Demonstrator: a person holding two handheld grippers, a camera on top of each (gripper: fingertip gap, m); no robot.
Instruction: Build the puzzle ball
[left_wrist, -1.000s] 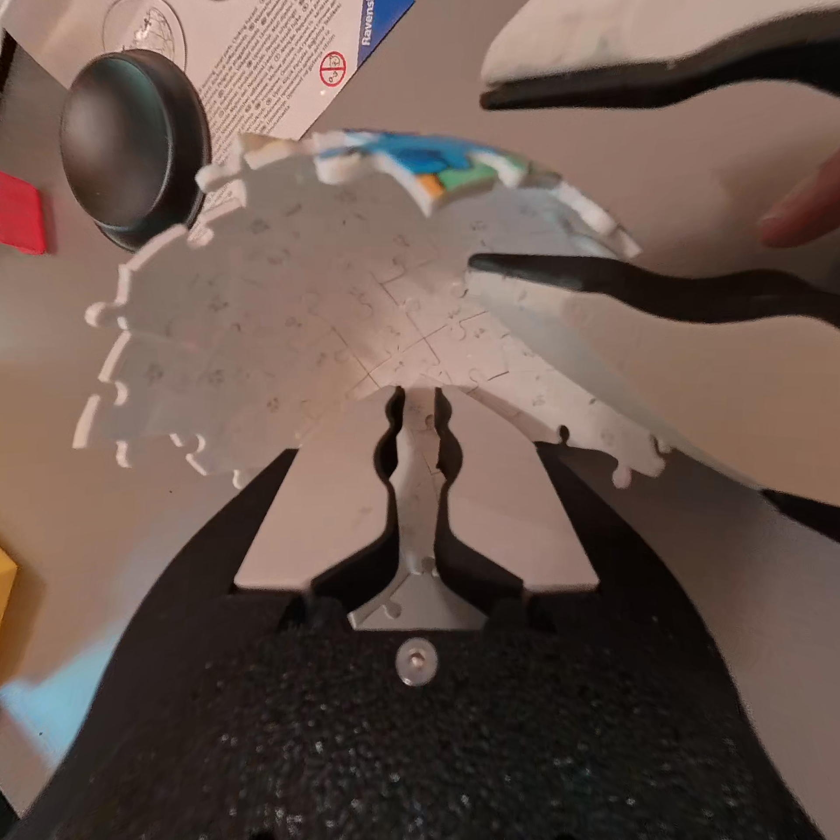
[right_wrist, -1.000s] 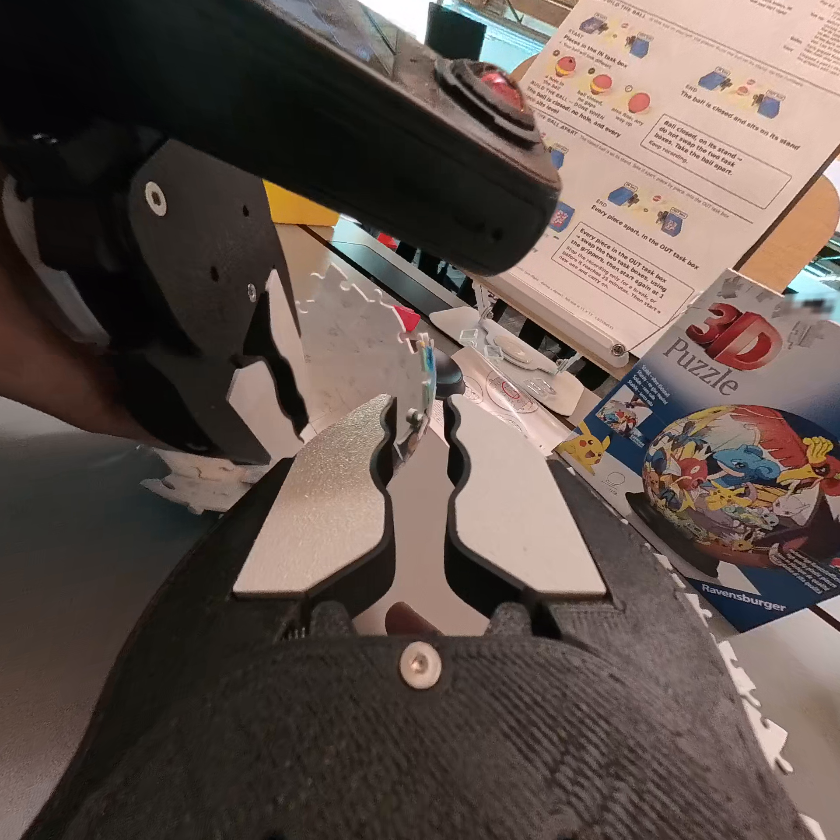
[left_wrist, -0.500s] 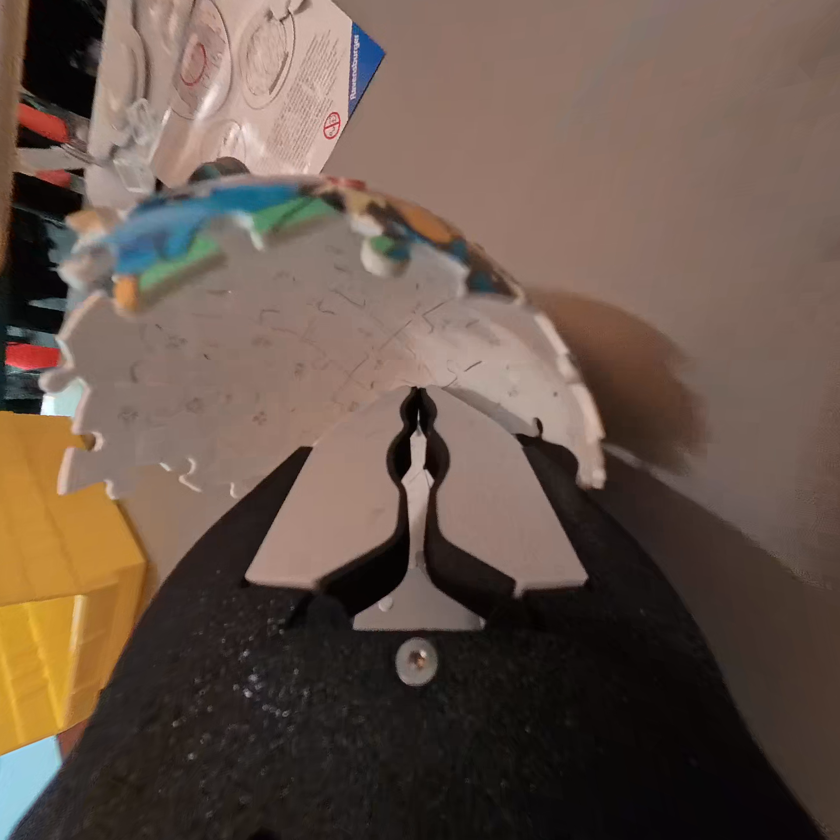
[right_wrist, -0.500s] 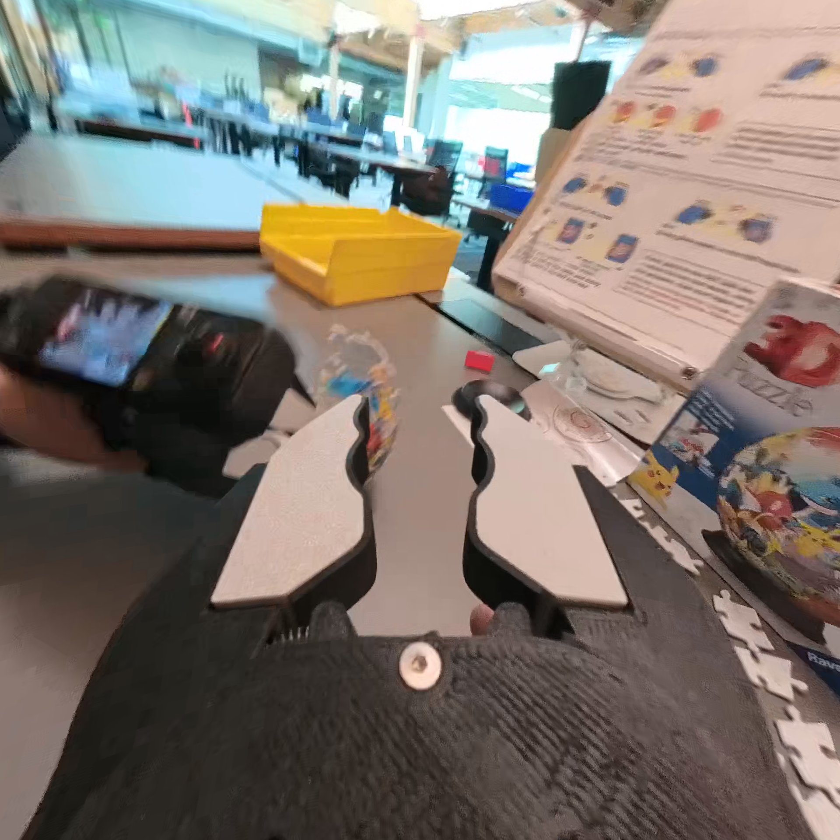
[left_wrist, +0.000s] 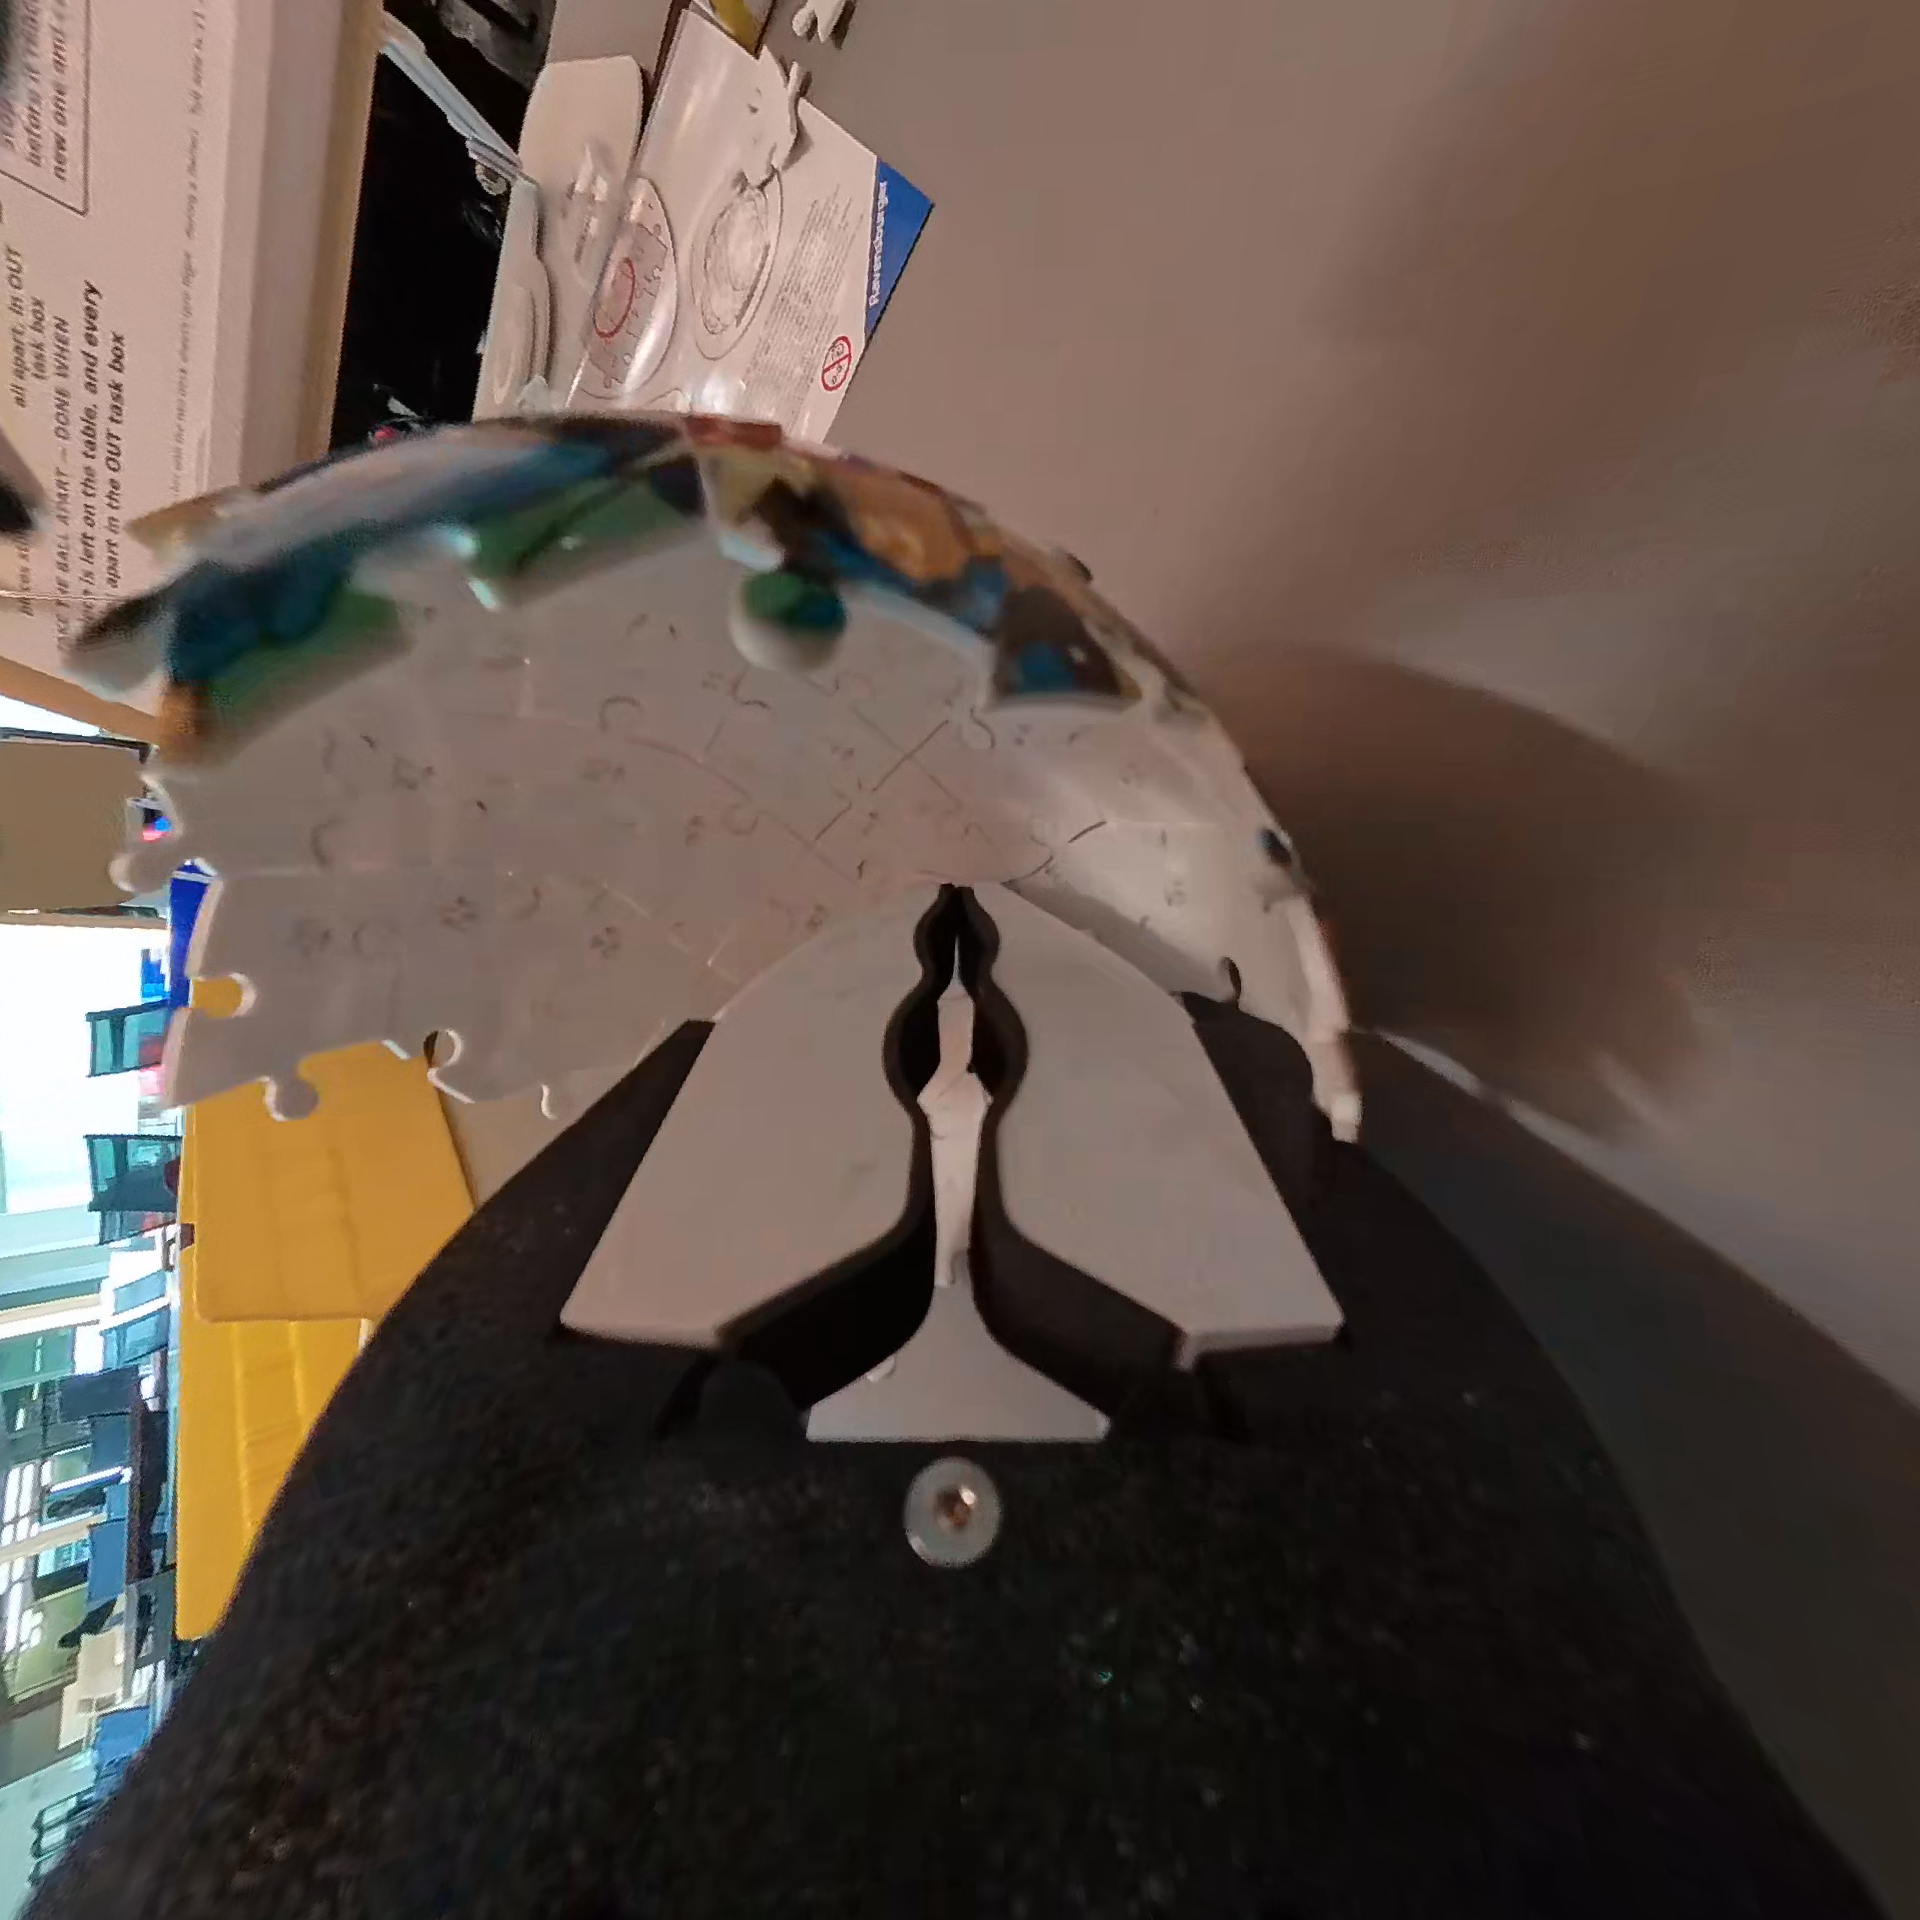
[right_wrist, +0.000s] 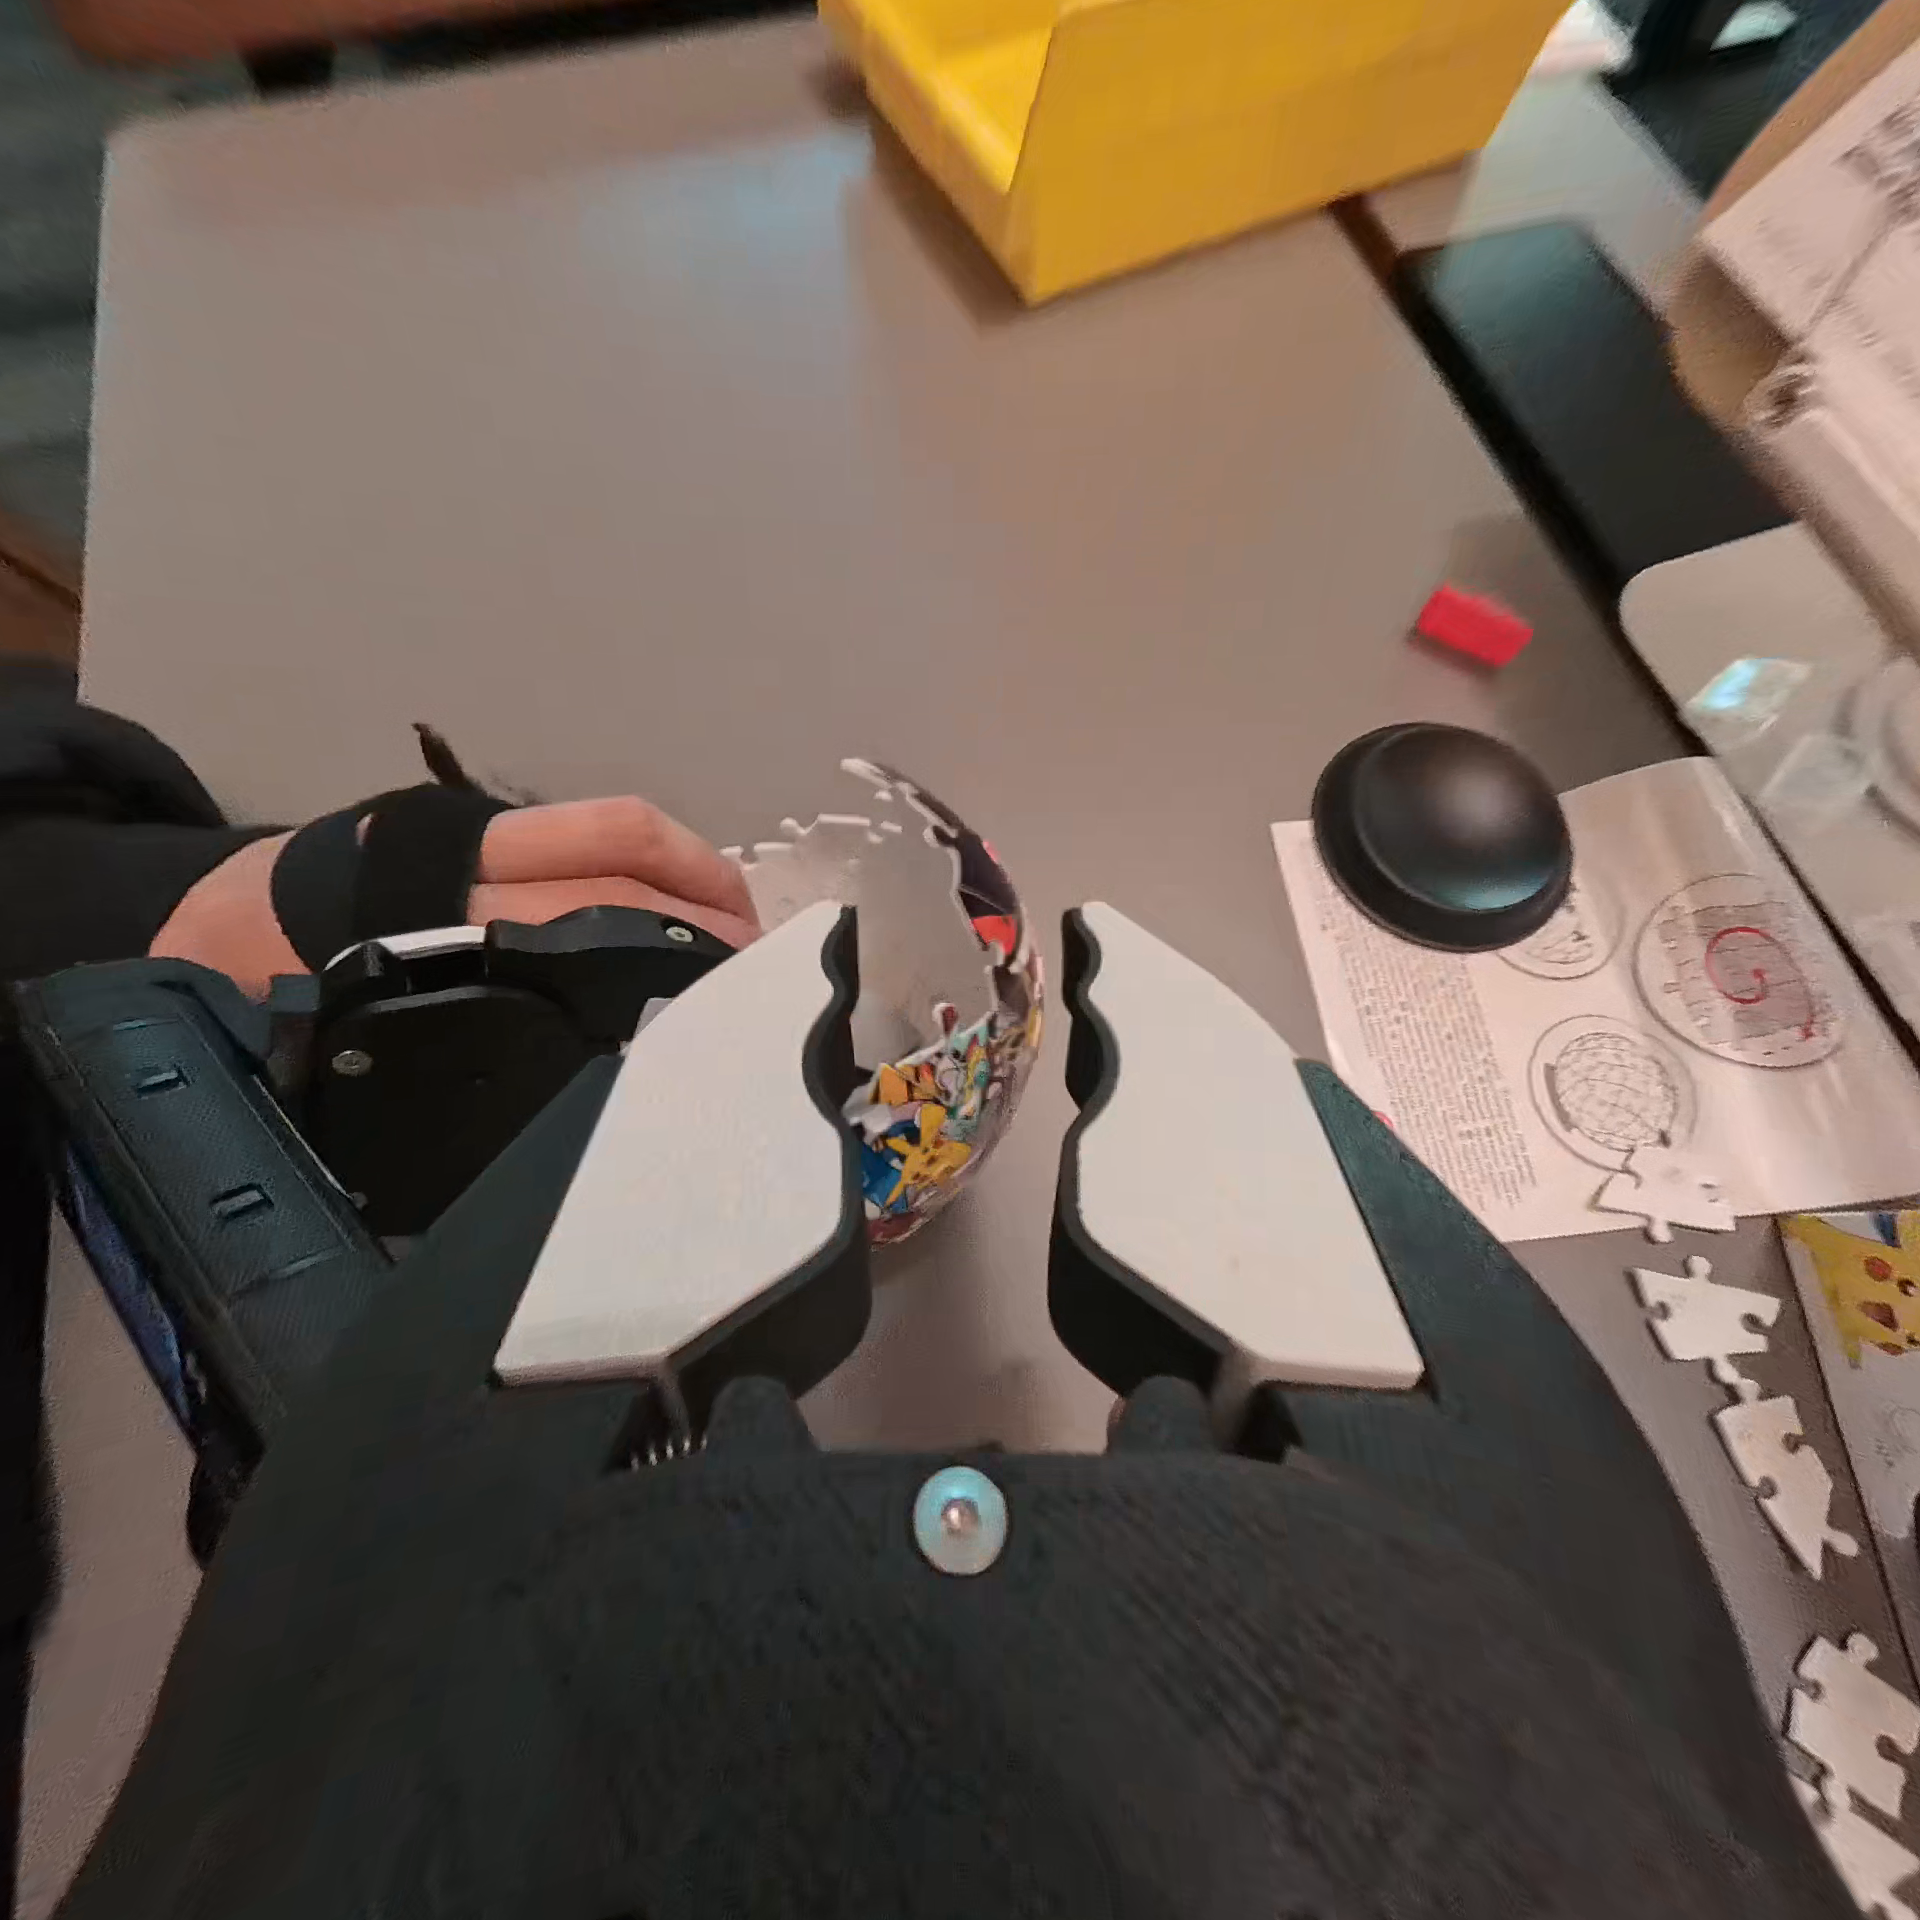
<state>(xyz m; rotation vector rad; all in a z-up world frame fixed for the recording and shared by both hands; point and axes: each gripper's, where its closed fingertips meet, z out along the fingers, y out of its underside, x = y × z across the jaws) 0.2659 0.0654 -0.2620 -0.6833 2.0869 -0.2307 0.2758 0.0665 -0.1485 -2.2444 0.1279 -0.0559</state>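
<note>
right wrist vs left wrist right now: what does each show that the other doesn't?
Right wrist only: the black dome stand, the red block, loose white pieces, the open, empty right gripper and the hand holding the left tool.
Left wrist only: the shell's white inner face, and the left gripper with jaws shut on its edge.
Both: the partial puzzle ball, the yellow bin, the instruction sheet and the grey table.
</note>
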